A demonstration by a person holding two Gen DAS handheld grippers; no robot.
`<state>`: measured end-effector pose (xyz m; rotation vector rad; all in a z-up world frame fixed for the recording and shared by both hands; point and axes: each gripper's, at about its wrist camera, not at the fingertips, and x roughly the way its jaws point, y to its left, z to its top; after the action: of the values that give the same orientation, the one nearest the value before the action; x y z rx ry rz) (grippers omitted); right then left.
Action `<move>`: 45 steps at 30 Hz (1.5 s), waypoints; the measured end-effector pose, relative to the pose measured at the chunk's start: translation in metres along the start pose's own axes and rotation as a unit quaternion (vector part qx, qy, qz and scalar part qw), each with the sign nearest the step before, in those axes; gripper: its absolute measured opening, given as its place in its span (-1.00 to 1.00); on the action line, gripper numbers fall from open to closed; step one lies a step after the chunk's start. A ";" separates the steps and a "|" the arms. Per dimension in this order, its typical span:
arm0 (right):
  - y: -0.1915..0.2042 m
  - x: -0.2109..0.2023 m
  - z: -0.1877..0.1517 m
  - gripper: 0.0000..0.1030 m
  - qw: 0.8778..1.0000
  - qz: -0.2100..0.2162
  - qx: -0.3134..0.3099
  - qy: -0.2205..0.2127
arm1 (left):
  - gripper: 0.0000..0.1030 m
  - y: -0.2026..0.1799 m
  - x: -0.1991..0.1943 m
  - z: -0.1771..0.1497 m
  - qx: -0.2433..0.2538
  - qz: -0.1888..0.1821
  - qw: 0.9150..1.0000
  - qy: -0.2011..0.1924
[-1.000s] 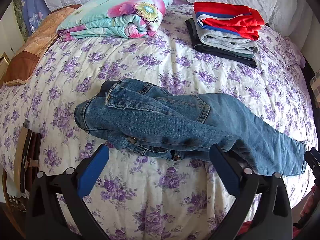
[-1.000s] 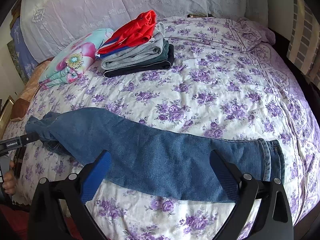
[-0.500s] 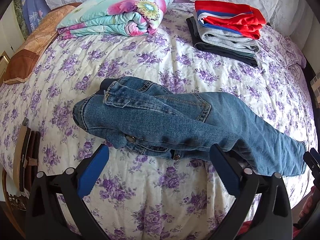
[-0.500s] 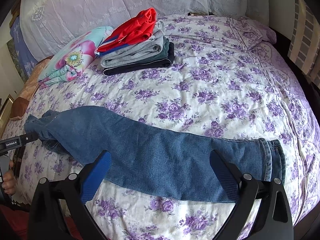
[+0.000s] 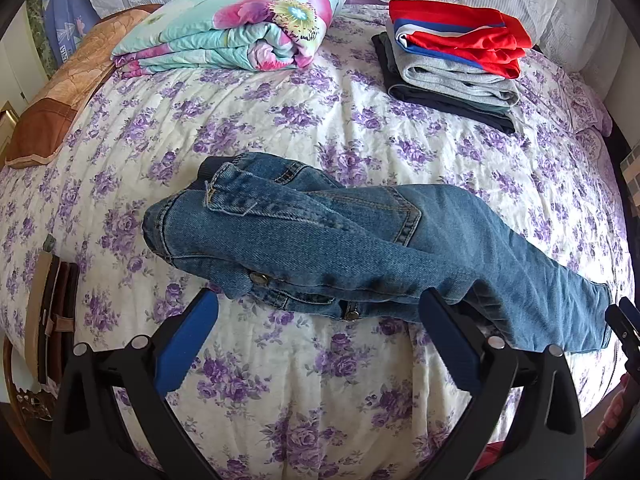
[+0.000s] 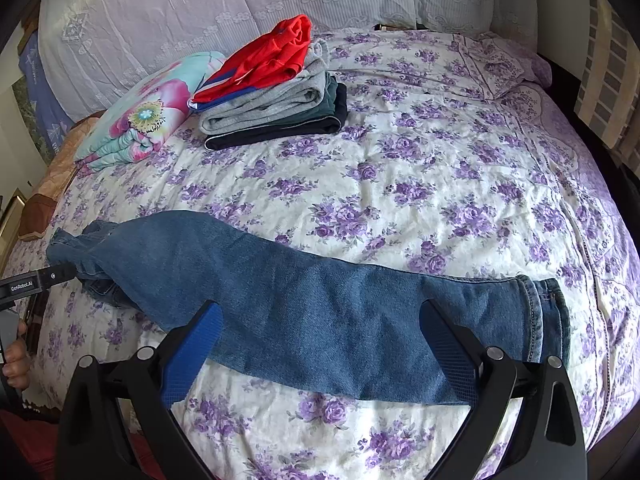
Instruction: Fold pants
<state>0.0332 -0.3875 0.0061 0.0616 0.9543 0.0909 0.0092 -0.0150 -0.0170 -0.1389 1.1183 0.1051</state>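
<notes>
While both tools are held low at the near edge of the bed (image 5: 320,380), nothing is gripped: the left tool (image 5: 318,320) is spread wide, its fingers apart before the bunched waist, and the right tool (image 6: 320,328) is spread likewise over the leg. The jeans (image 5: 360,248) lie across the near part of the bed, folded lengthwise but not yet crosswise. Over the last second the waist end has been brought slightly nearer in the left view, and the leg slightly nearer in the right view; a joint approach is suggested, so a grasp at each end is judged to be next.

Only in the left view are the crumpled waistband, the pocket and the rivets shown. Only in the right view is the hem (image 6: 548,320) seen, lying flat toward the bed's right side, with the other tool's tip beside the waist. Farther back, a floral quilt (image 5: 240,32) and a stack of folded clothes (image 5: 452,56) are seen, well apart from the jeans.
</notes>
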 end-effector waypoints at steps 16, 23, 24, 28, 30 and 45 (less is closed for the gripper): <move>0.001 0.000 0.000 0.93 1.000 -0.001 0.001 0.001 | 0.91 0.000 0.000 0.000 0.000 -0.001 1.000 0.001; 0.001 0.000 0.000 0.93 1.000 -0.001 0.000 0.002 | 0.91 0.000 0.000 0.001 0.001 -0.001 1.000 0.002; 0.000 0.000 0.000 0.93 1.000 -0.001 0.000 0.002 | 0.91 0.000 0.000 0.000 0.001 -0.001 1.000 0.002; 0.001 0.000 0.000 0.93 1.000 -0.002 0.000 0.003 | 0.91 -0.001 0.001 -0.001 0.001 -0.001 1.000 0.002; 0.000 0.000 -0.001 0.93 1.000 -0.002 0.000 0.003 | 0.91 -0.003 0.002 -0.003 0.001 -0.001 1.000 0.003; 0.001 0.002 -0.001 0.93 1.000 -0.003 0.001 0.005 | 0.91 -0.004 0.002 -0.004 0.000 -0.001 1.000 0.004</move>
<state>0.0336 -0.3866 0.0044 0.0599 0.9653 0.0860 0.0072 -0.0194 -0.0208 -0.1405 1.1262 0.1036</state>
